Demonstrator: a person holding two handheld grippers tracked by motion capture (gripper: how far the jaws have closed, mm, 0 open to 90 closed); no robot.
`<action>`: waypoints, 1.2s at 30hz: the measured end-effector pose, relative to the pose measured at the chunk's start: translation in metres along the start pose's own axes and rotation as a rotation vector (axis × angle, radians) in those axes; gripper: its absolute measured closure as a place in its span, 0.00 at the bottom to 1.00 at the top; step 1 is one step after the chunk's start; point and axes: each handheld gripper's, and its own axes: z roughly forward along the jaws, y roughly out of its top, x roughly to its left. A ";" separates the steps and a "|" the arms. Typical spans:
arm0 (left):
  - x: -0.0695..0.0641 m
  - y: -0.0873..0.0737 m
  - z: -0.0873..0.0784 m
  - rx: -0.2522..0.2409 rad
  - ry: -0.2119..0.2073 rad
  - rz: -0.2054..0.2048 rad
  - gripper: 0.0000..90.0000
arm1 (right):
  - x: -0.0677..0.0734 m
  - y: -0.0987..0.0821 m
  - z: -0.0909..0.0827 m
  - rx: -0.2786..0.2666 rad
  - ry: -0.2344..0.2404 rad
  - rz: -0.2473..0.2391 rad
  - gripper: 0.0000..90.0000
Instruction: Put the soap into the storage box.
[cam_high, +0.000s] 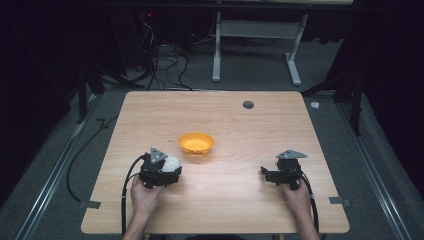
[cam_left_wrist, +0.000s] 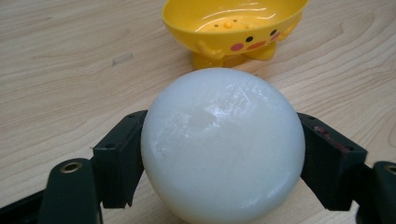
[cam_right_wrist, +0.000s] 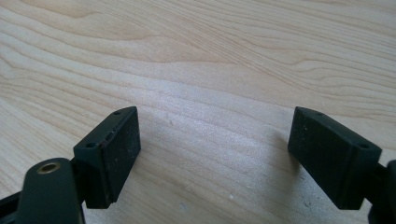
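Near the middle of the table (cam_high: 300, 115), a little toward its near edge and left of centre, the left gripper (cam_left_wrist: 219, 154) was clenched on a white ball (cam_left_wrist: 222, 147), one black jaw pressed against each side of it at about its widest part; the ball sat low over the wood, though whether it touched the surface could not be told; just beyond it, toward the far edge, stood a small yellow bowl (cam_left_wrist: 233, 28), upright on stubby feet, apart from the ball and with nothing in it that could be seen. The right gripper (cam_right_wrist: 215, 154) was released, its jaws standing wide over bare wood toward the right edge, well apart from both ball and bowl. The step in hand looked to be carrying the ball into the bowl; to do it well, the grip ought to be kept steady across the ball's widest line, since a smooth round thing would likely slip if squeezed above or below it; the ball should be lifted clear of the rim before going forward, brought over the hollow, lowered and only then let go, lest the light bowl tip or skid. No brand, label or readable writing showed; the bowl bore only a painted duck face with black eyes and pink cheeks.
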 end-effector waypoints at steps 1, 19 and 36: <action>0.000 0.001 0.000 -0.001 -0.003 0.003 0.27 | 0.000 0.000 0.000 0.000 0.000 0.000 0.20; -0.008 0.024 -0.002 -0.009 -0.033 0.055 0.27 | 0.000 0.000 0.000 0.000 -0.001 -0.001 0.20; -0.011 0.046 0.005 -0.015 -0.058 0.083 0.27 | 0.000 0.000 0.000 0.000 -0.001 0.000 0.20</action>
